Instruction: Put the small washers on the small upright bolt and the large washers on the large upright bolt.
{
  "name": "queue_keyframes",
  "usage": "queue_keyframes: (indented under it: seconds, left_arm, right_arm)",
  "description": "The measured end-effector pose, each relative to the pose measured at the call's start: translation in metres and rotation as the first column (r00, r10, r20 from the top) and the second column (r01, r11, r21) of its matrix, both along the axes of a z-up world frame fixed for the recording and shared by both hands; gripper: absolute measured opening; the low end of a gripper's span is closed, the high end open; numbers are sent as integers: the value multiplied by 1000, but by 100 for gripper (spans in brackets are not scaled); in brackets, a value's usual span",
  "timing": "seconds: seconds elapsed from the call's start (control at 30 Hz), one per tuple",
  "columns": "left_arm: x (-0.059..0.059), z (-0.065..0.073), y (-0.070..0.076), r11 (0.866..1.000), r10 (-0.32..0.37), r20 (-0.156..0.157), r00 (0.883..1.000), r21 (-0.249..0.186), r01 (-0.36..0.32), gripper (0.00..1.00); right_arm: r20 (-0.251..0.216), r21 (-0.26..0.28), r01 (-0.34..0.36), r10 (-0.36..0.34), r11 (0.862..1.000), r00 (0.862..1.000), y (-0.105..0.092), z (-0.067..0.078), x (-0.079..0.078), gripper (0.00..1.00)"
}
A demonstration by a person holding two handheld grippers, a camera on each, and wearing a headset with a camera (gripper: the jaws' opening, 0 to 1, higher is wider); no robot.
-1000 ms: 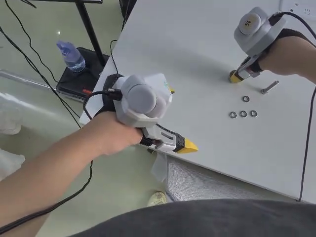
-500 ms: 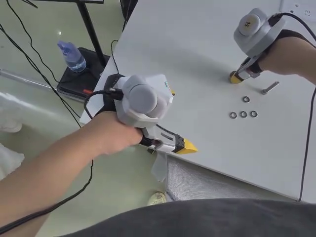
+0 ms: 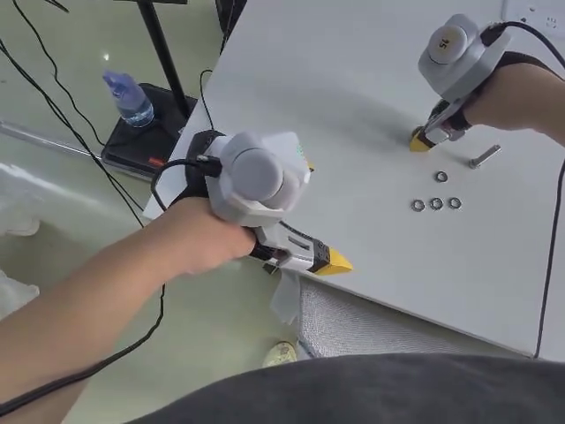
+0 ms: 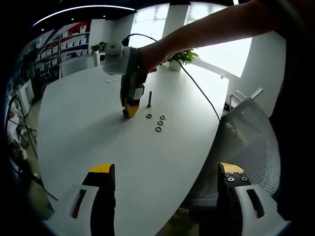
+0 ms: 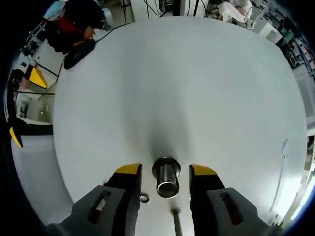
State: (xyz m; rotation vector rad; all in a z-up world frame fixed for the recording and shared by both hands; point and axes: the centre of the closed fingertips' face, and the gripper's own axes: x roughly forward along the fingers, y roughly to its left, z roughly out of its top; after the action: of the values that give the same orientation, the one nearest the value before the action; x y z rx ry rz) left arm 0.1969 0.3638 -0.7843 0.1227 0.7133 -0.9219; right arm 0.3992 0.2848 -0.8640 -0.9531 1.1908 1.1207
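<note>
Fingers (image 4: 102, 169) spread on left gripper (image 4: 165, 169), right gripper (image 5: 166, 169); two bolts (image 5: 167, 179), four washers (image 3: 435, 203).

- Table (image 3: 335, 106): a wide bare stretch lies between the two grippers and across the far side.
- Large bolt (image 5: 166, 179): it stands between the right gripper's (image 3: 422, 140) parted jaws with a thin gap on each side, blocking a straight push forward.
- Small bolt (image 3: 483, 157): just beside that gripper, narrowing the room on that side.
- Four washers (image 3: 436, 204): flat on the table near both bolts, low enough to pass over.
- Left gripper (image 4: 167, 169): jaws wide apart at the near edge, with open table ahead up to the washers.
- Chair (image 4: 246, 132): its mesh back crowds the space under the near edge.
- Cable (image 3: 552, 256): it trails across the table's right side.
</note>
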Motion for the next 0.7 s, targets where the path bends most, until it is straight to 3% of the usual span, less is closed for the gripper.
queue_keyframes:
  seconds: [0.2, 0.7]
  left_arm:
    - [-1, 1, 1, 1000, 0, -1, 1000, 4, 0, 85]
    - [4, 10, -4, 1000, -8, 20, 1000, 11, 8, 86]
  right_arm:
    - [-2, 10, 3, -3, 1000, 1000, 0, 3, 3, 40]
    - [-10, 68, 19, -18, 998, 1000, -1, 32, 4, 40]
